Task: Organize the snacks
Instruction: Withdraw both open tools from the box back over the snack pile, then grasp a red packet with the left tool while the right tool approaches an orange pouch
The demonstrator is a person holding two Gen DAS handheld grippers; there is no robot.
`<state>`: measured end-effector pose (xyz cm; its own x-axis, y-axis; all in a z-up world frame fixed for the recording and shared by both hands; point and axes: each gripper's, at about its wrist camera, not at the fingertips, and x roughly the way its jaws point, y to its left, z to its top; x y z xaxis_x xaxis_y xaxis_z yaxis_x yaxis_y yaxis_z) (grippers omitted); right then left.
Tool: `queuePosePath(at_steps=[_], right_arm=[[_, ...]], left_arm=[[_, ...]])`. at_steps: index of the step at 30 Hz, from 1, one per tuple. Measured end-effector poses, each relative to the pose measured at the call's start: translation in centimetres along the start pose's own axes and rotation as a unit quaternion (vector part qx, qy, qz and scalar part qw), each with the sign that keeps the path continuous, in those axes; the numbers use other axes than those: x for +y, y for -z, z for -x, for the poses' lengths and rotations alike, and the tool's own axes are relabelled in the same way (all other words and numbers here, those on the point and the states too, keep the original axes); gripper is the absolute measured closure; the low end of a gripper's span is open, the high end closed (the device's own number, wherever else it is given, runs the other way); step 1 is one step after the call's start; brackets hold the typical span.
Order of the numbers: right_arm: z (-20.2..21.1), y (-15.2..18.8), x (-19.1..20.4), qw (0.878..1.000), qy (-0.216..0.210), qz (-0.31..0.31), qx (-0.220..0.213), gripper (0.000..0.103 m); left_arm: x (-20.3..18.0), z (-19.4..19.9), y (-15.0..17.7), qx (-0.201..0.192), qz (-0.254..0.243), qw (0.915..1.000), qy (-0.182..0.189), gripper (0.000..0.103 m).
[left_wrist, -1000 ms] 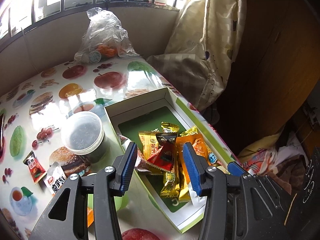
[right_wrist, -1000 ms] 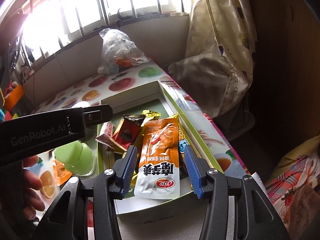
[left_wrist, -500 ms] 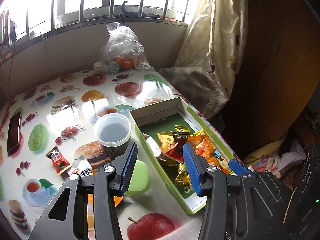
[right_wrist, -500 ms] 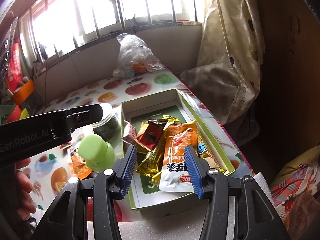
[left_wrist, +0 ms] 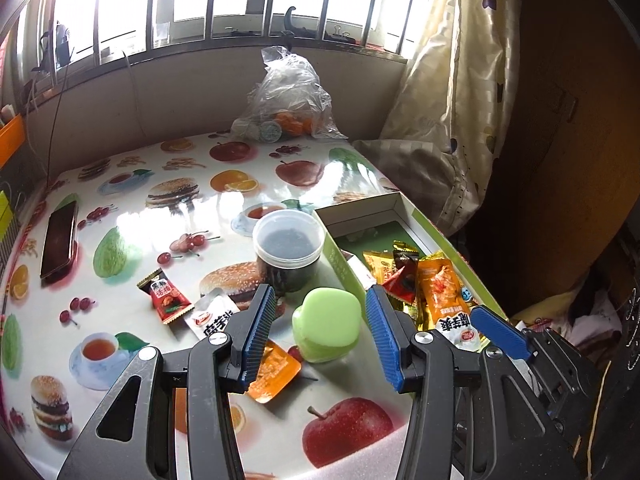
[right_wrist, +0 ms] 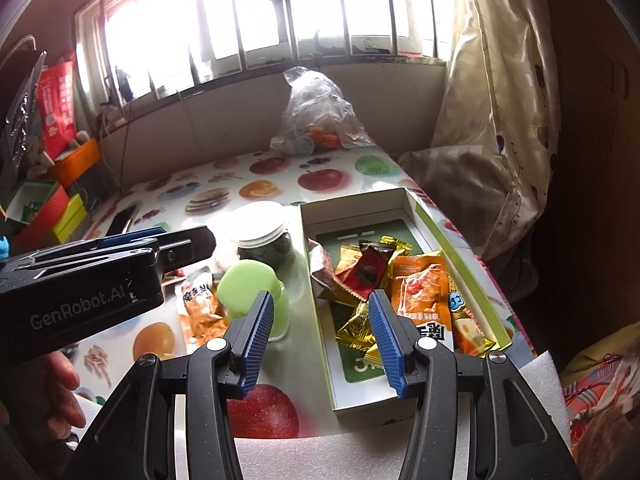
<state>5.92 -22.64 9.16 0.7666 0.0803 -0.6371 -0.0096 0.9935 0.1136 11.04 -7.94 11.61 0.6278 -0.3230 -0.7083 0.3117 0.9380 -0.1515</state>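
Pulling back from the box (right_wrist: 404, 400), both claws, left (left_wrist: 318, 338) and right (right_wrist: 320, 340), gape empty, the orange packet (right_wrist: 424, 296) now lying inside.

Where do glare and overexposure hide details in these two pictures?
Left wrist view: window light reflects as white glare on the tablecloth beside the clear-lidded jar. Right wrist view: the window is blown out white, and the jar's lid is washed out.

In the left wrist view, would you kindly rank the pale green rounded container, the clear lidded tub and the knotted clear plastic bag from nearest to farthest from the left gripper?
From the left gripper:
1. Pale green rounded container, right between the fingers.
2. Clear lidded tub, just behind it.
3. Knotted clear plastic bag, at the table's far edge under the window.
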Motion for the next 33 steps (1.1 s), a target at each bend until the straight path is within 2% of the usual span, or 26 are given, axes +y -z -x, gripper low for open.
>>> queuePosePath(at_steps=[7,17,23,33], right_arm=[[-0.5,0.1,2.2,0.999,-0.020,0.025,0.004,0.054],[-1.9,0.2,6.4,0.995,-0.066,0.072,0.012,0.054],[-4.3,0.3,9.6,0.988,-0.112,0.098,0.045,0.054],[-8.5,0.5,13.2,0.976,-0.129,0.144,0.097,0.049]], left_arm=[[3.0,0.9,0.8,-0.005,0.030,0.9995,-0.010,0.054],[9.5,1.7,2.5,-0.007,0.091,0.9947,-0.047,0.054],[12.9,1.5,3.9,0.005,0.124,0.9901,-0.066,0.054],[16.1,0.6,5.0,0.020,0.151,0.9852,-0.078,0.054]])
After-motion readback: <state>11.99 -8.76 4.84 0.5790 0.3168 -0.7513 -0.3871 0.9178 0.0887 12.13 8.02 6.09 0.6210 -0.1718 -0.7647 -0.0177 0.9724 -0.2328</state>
